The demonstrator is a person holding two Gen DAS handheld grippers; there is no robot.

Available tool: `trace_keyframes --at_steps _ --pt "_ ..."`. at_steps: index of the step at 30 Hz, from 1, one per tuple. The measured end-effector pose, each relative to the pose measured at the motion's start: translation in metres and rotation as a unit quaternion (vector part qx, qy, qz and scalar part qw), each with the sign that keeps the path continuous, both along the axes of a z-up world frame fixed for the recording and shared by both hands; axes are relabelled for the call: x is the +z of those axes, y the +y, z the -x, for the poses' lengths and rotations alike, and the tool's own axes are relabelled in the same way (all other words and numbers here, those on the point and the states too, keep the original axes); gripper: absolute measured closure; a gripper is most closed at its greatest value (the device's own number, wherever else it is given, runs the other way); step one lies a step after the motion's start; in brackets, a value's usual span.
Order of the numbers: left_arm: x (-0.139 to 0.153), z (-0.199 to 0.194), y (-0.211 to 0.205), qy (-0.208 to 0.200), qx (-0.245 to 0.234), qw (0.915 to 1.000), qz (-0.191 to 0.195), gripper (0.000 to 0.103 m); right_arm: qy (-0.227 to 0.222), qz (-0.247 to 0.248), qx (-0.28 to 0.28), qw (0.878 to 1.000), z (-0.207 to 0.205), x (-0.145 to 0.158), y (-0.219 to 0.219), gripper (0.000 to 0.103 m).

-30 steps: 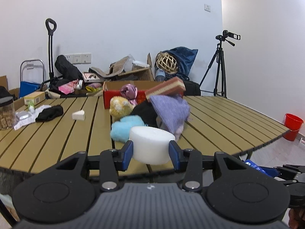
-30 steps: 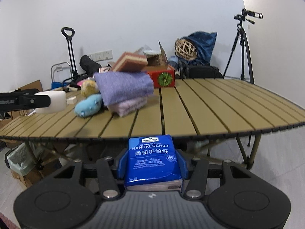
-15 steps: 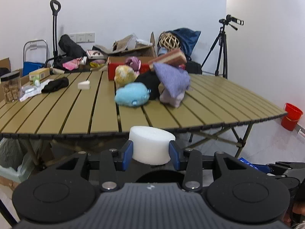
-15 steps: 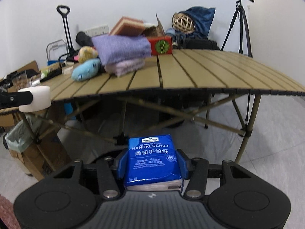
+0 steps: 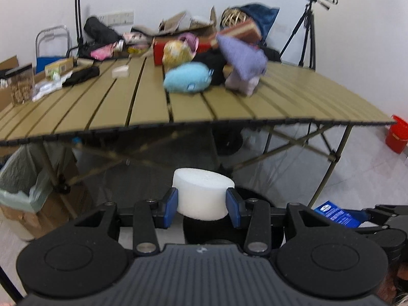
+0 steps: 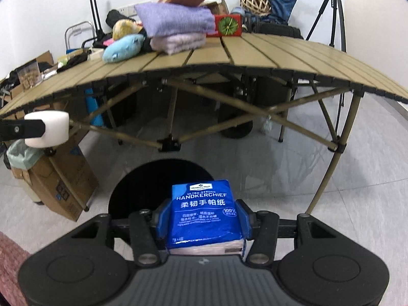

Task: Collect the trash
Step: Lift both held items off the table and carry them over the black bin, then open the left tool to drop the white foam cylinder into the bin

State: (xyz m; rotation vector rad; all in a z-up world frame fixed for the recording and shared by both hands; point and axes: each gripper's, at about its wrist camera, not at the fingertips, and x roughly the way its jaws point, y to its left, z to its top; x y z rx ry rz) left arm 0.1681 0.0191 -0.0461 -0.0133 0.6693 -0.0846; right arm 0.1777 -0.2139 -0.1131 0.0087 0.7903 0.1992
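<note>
Left gripper (image 5: 201, 201): clenched on a white foam disc (image 5: 202, 193); the blue pads press its two sides, and it is held off the floor in front of the table edge.
Right gripper (image 6: 204, 216): clenched on a blue tissue pack (image 6: 205, 216) printed "HANDKERCHIEF"; pads touch both long sides, and the pack points forward.
Below the grippers: a round black opening (image 6: 163, 181) sits on the floor just ahead of the right gripper; in the left view a dark round shape lies right under the foam disc. Whether it is a bin cannot be told for certain.
Positions of the two: in the right view the foam disc shows at the far left, near the table's rim; in the left view the tissue pack shows at the lower right.
Table (image 6: 280, 56): a slatted tan folding table on crossed legs, above and beyond both grippers.
On the table: a blue plush toy (image 5: 187, 77), a yellow plush just behind it, folded purple towels (image 6: 176, 24) with a brown box on top, a red gift box (image 6: 228, 25), and small clutter at the left end.
Floor at left: a cardboard box (image 6: 63, 178) beside a bag-lined container (image 5: 23, 176).
Background: a camera tripod (image 5: 308, 30) by the white wall and a red bucket (image 5: 396, 134) at far right.
</note>
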Motion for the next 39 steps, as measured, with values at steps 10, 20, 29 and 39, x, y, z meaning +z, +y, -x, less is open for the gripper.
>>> trace_keyframes --at_steps 10,20,29,39 --pt "-0.038 -0.007 0.006 0.091 0.024 0.9954 -0.013 0.061 0.044 0.013 0.004 0.999 0.002 -0.017 0.004 0.051" --pt "-0.068 -0.023 0.011 0.158 0.046 0.9862 -0.014 0.062 0.073 0.022 0.001 0.997 -0.005 -0.031 0.003 0.052" --pt "-0.084 -0.035 0.010 0.198 0.051 0.9788 -0.006 0.062 0.090 0.020 -0.021 0.996 -0.014 -0.042 -0.004 0.052" --pt "-0.104 -0.064 -0.003 0.256 0.049 0.9655 0.009 0.062 0.110 0.023 -0.039 0.993 -0.025 -0.056 -0.009 0.052"
